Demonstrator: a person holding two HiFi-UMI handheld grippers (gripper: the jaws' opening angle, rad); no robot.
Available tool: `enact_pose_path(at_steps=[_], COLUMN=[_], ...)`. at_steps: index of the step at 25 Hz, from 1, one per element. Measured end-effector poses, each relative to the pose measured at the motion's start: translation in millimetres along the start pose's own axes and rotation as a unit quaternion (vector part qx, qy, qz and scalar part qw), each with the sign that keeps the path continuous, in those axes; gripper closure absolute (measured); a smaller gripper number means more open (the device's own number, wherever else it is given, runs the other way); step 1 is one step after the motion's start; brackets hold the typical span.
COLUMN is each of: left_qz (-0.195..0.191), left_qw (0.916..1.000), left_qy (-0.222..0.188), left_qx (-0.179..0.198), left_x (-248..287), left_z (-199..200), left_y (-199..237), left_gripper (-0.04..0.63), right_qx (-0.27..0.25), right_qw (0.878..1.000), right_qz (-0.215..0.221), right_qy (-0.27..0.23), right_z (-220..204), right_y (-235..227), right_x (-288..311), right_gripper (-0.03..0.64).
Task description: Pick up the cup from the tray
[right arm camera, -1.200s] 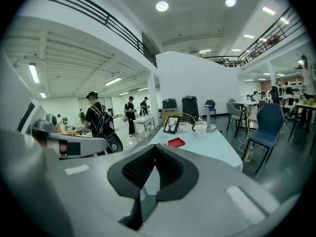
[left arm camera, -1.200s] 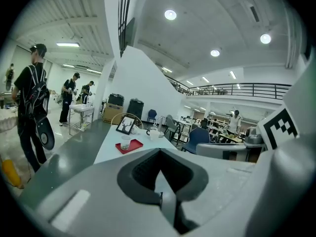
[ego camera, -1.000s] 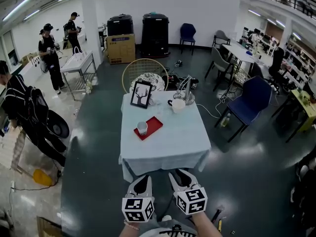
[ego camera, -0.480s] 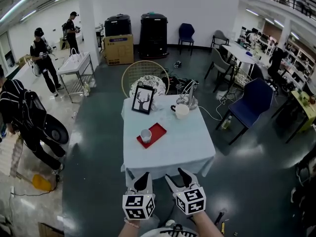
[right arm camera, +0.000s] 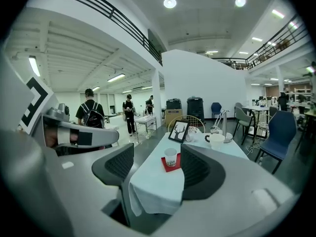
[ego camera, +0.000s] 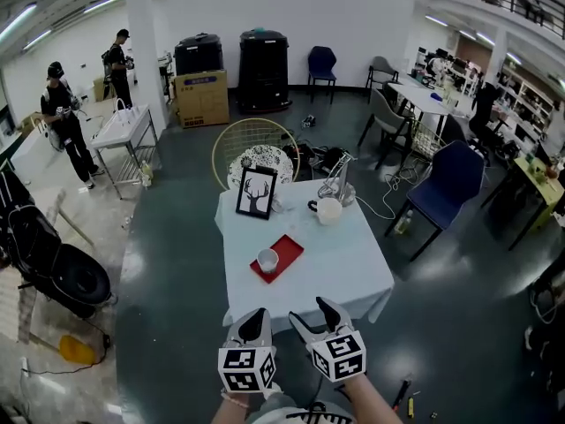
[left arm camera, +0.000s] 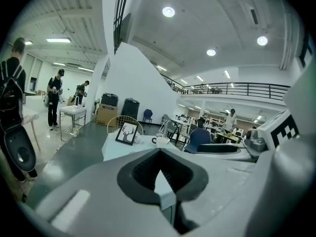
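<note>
While well ahead of right tool (ego camera: 311, 313), cup (ego camera: 267, 260) on tray (ego camera: 290, 249).

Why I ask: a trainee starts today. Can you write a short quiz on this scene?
1. True or false: the small white paper cup stands on the flat red rectangular tray.
2. Which has its jaws apart: A, the left gripper, or B, the right gripper?
3. Fill in: the black-framed picture on the cloth-covered table shows a ____.
Key: 1 true; 2 B; 3 deer.
</note>
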State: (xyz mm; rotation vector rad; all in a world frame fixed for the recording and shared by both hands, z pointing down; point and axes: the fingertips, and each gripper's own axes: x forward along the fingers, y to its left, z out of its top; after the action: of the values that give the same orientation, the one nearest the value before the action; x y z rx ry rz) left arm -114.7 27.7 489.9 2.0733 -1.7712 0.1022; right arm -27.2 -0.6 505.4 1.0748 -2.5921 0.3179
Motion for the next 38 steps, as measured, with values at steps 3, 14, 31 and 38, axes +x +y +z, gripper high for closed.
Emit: enact_pose_path(at_steps=[3,14,31,38], left_qz=[-0.011,-0.037,-0.001,0.018], left_qw=[0.9999,0.9992,0.9996,0.999], left_qy=[0.006,0.014,0.026,0.038], left_qx=[0.001,0.005,-0.008,-0.016], left_x=[0,8,76,123], left_z=[1,0,11,18], left_y=[9,15,57,79], left_gripper=[0.595,0.594,0.594,0.594], right_qx=[0.006,0.008,0.013,0.001], right_qw=[1.0,1.0,0.999,0.997], right_qz=[-0.005,-0.025,0.01,0.044], right_qy=[-0.006,0.004,0.032,0.06], right_z=[3,-1,3,2], right_y=[8,14,-20,-36], right_x=[7,17,102,156], right_gripper=[0.307,0.284,0.248,0.222])
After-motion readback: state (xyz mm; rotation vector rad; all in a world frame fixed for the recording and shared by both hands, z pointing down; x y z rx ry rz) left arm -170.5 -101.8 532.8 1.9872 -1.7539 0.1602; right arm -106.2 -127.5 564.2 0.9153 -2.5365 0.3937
